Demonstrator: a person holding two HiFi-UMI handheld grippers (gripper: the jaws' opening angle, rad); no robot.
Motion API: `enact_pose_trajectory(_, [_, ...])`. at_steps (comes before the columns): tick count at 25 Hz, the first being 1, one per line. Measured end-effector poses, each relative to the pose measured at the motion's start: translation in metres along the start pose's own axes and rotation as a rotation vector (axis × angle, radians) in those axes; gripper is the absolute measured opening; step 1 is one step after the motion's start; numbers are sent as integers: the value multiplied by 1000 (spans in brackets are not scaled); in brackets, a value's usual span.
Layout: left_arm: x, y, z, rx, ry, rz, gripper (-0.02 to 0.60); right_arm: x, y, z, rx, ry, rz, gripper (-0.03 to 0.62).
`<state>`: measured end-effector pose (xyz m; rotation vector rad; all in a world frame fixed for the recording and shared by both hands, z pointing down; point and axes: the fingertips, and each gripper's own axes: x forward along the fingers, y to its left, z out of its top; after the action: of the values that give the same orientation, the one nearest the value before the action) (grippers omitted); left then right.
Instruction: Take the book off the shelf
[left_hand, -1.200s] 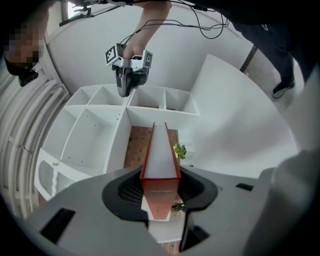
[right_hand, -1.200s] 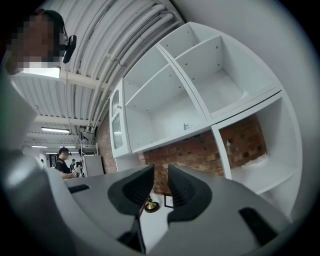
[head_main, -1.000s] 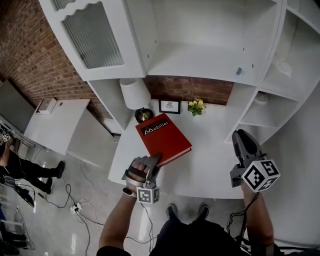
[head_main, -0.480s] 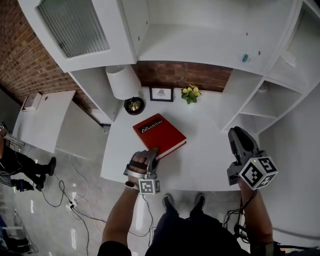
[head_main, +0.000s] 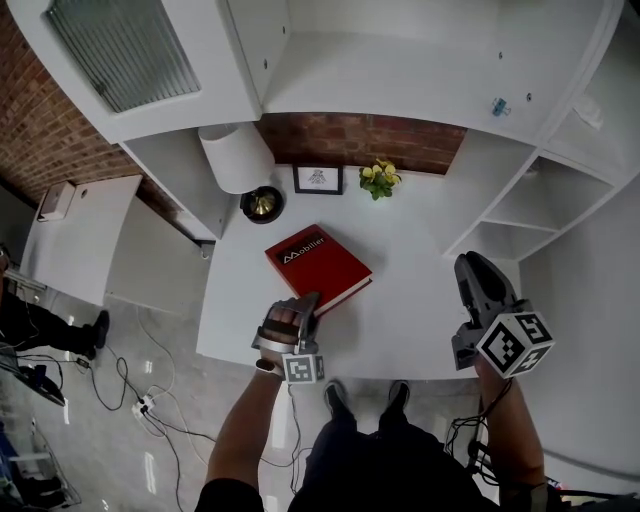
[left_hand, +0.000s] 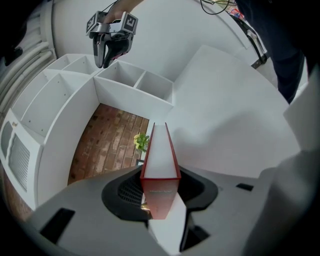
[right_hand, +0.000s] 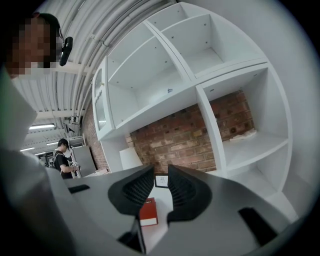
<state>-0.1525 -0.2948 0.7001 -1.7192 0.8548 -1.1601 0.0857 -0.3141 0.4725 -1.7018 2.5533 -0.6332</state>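
The left tongs (head_main: 309, 303) are clamping the near corner of the red book (head_main: 316, 262), which is sitting mid-frame over the white tabletop (head_main: 420, 300). The right tongs (head_main: 480, 272) are hovering lower right, slightly apart and gripping nothing.

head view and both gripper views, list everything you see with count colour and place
book: one, red, mid-desk, near corner gripped
desk: one, white, below the shelves
lamp: one, white shade, desk's back left
picture frame: one, black, against the brick wall
plant: one, yellow-green, right of the frame
shelf unit: one, white, above and right of desk
brick wall: one, red-brown, behind desk
left gripper: one, grey, shut on the book
right gripper: one, grey, open, empty, desk's right
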Motion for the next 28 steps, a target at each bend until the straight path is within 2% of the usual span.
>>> enact_pose_trajectory(4, [4,-7,0,-38,27,-10,170,4,-4,-5,19,10,1,81])
enact_pose_trajectory(8, [7,-26,-6,-60,72,-50,176,7,-7,-7,29,13,3,81])
enact_pose_trajectory(13, [6,-52,-15,-140,132,-156,212,6,-8,-10,37,19,10,81])
enact_pose_trajectory(17, [4,-66,-17,-242,178,-253,289,2,-9,-11,42,18,15,81])
enact_pose_trajectory(24, [-8,-84,-11,-396,234,-418,313,-5,-9,-10,48,12,30,81])
enact_pose_trajectory(28, [-15,-99,-13,-436,276,-502,318,-11,-8,-9,47,13,39,81])
